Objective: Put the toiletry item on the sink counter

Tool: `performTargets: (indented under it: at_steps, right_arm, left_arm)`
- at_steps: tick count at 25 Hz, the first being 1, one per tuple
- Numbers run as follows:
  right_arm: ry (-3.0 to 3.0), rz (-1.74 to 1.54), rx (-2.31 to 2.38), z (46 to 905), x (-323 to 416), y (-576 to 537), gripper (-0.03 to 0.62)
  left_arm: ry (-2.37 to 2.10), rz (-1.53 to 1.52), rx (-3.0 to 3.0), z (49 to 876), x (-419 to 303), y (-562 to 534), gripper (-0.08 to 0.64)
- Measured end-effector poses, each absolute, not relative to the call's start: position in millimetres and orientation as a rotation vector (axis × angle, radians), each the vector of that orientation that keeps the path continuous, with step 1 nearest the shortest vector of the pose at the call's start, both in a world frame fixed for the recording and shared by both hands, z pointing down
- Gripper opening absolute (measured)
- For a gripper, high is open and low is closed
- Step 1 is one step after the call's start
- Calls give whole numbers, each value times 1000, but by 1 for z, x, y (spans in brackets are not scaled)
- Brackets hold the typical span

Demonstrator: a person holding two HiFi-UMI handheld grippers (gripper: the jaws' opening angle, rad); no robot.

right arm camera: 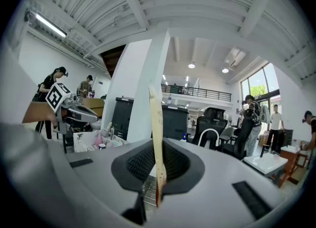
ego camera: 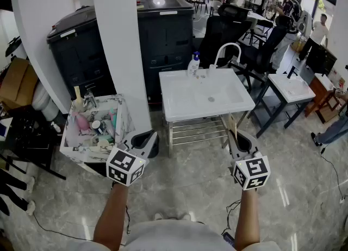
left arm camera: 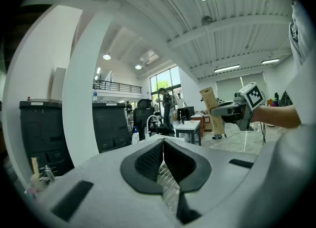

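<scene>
Lowest in the head view, two marker cubes (ego camera: 126, 167) with black-and-white squares sit on the two grippers. The left gripper (left arm camera: 163, 145) has its jaws together with nothing between them. The right gripper (ego camera: 236, 136) is clamped on one flat tan toiletry item (ego camera: 232, 123), held upright over the bare tiled floor (ego camera: 196, 182) near the front right corner of the sink counter (ego camera: 175, 106). At left centre, one marbled box (ego camera: 81, 154) holds several small toiletries. The counter's top is mostly bare. One pump bottle (ego camera: 193, 65) and one curved faucet (ego camera: 225, 49) stand at its back edge. A second white sink (ego camera: 283, 81) stands at right, and two black bins (ego camera: 166, 32) stand behind.
</scene>
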State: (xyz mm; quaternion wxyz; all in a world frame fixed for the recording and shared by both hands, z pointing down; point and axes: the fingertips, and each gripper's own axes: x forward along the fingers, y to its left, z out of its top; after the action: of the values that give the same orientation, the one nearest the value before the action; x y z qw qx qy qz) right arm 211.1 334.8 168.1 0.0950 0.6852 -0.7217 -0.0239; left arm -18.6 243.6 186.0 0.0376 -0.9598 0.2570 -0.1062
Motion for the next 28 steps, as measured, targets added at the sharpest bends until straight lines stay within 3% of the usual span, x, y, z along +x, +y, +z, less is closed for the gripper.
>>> performTargets:
  at_steps: [28]
  right_arm:
    - [-2207, 64, 1994, 211, 301, 349, 23]
  left_arm:
    - [882, -378, -2917, 196, 53, 259, 11]
